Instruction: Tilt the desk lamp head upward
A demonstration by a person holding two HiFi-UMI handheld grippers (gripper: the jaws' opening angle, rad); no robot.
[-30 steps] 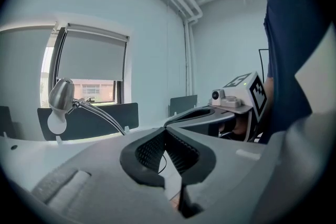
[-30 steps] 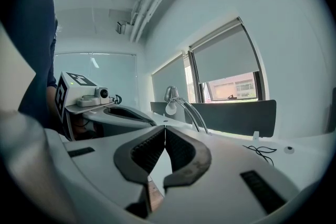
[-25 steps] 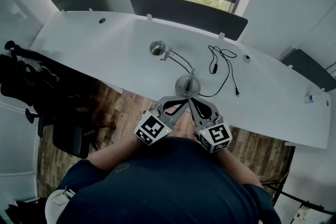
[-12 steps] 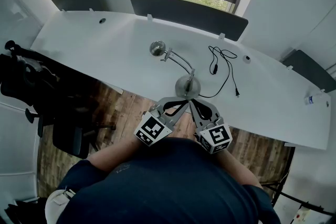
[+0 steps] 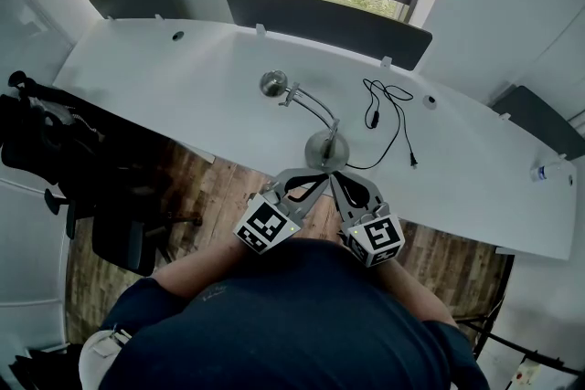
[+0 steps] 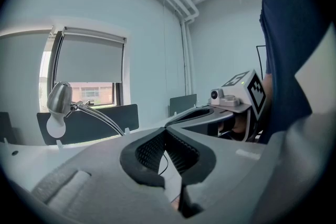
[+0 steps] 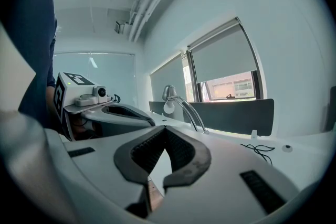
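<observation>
A silver desk lamp stands on the white desk (image 5: pixel 183 78). Its round base (image 5: pixel 325 149) sits near the front edge, and a curved neck (image 5: pixel 315 108) leads to the small head (image 5: pixel 272 84) at the far left. The head points downward. My left gripper (image 5: pixel 320 178) and right gripper (image 5: pixel 335 178) hover side by side just in front of the base, tips almost meeting, both shut with nothing in them. The left gripper view has the lamp head (image 6: pixel 59 98) far to the left of its jaw tips (image 6: pixel 166 131). In the right gripper view the head (image 7: pixel 168 93) is beyond the tips (image 7: pixel 165 128).
A loose black cable (image 5: pixel 388 119) lies right of the lamp. Dark divider panels (image 5: pixel 324 23) stand along the desk's far edge under a window. A black office chair (image 5: pixel 55 142) stands on the left, over wood floor. A small bottle (image 5: pixel 548 171) is at the far right.
</observation>
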